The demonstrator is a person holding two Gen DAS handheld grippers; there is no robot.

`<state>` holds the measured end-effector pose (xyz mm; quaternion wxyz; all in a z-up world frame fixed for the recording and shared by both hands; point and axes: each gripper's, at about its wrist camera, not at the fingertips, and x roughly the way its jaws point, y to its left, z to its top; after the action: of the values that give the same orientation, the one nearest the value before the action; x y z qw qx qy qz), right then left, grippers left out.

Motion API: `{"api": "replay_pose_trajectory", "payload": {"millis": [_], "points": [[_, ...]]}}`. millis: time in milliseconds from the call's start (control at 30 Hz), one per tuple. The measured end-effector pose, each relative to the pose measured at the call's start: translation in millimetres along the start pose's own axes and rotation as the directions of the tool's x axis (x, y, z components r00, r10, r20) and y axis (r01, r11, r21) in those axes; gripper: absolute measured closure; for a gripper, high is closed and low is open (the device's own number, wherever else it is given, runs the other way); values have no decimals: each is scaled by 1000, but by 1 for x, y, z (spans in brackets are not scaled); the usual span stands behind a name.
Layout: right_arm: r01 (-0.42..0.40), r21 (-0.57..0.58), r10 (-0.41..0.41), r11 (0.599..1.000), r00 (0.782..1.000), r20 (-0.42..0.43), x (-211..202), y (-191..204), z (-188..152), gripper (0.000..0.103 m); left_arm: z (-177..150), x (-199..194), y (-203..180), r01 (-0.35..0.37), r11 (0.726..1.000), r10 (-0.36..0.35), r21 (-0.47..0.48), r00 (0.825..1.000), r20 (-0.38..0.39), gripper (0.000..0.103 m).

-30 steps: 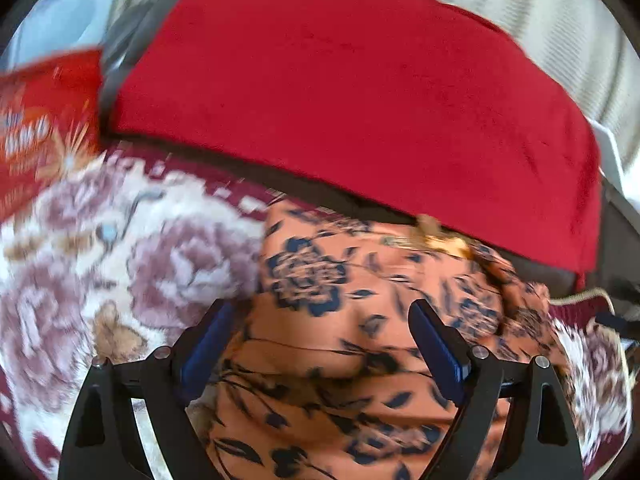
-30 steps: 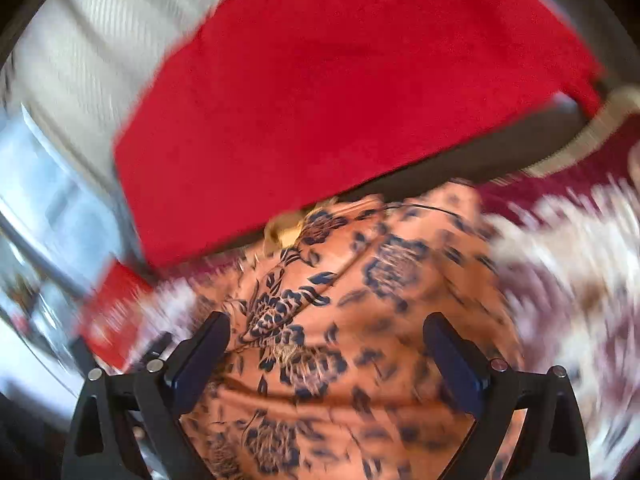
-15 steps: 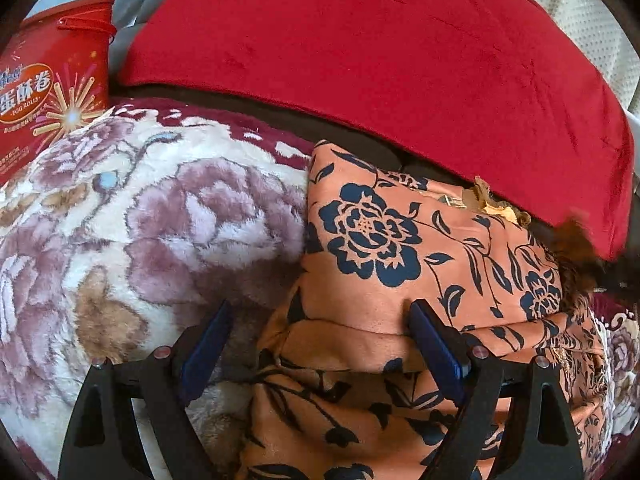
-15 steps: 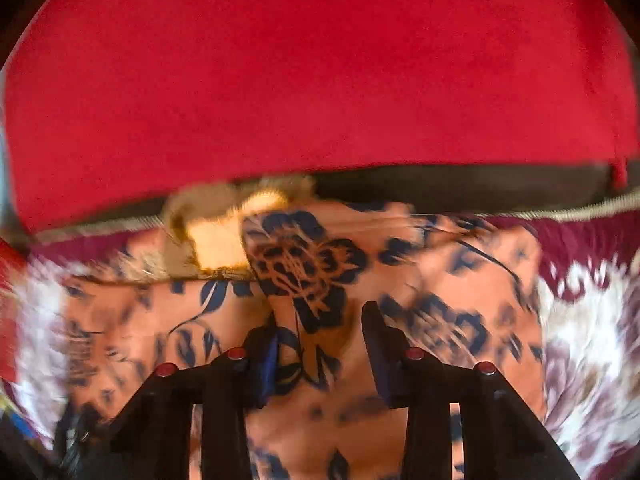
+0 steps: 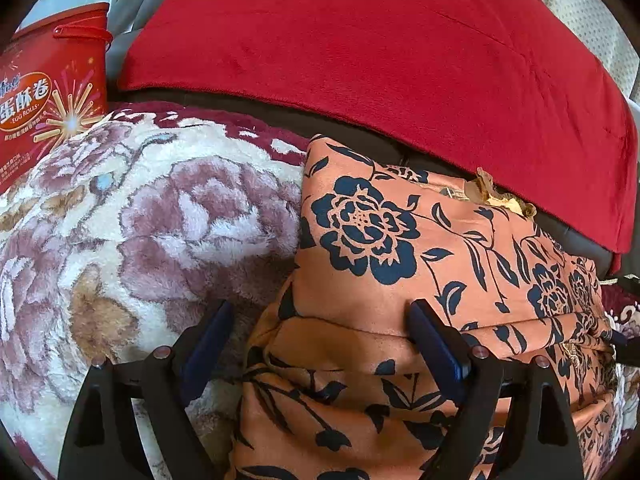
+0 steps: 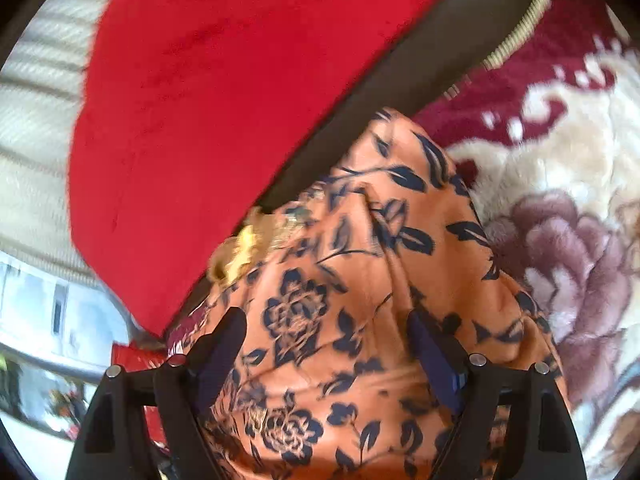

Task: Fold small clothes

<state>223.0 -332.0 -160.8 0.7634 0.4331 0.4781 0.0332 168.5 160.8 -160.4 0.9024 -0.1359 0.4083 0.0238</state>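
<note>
An orange garment with a dark blue flower print (image 5: 400, 280) lies folded on a plush floral blanket (image 5: 140, 240); a fold edge runs across it just beyond my fingers. My left gripper (image 5: 320, 332) is open, its fingers straddling the garment's left side, holding nothing. In the right wrist view the same garment (image 6: 360, 280) lies under my right gripper (image 6: 328, 340), which is open and empty above it. A gold trim piece (image 6: 244, 248) shows at the garment's far edge.
A red cloth (image 5: 380, 48) covers a dark sofa back behind the garment. A red egg-roll box (image 5: 48, 92) stands at the far left. The floral blanket (image 6: 560, 220) spreads to the right in the right wrist view.
My right gripper was narrowly closed around a garment fold half a second ago; now its jaws are wide and it has swung. The left gripper has moved in slightly, still open.
</note>
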Motion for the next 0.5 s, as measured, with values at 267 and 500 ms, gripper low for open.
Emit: {"api": "replay_pose_trajectory", "payload": {"millis": [267,500], "points": [[174,-340,-152,924,984,89,-22,67,-9,88,0,1,0,-2,1000,2,4,1000,-1,13],[326,-297,-316,897,945,83,-3,11,-1,64,0,2,-4,-11,1000,11,21,1000,2,12]]}}
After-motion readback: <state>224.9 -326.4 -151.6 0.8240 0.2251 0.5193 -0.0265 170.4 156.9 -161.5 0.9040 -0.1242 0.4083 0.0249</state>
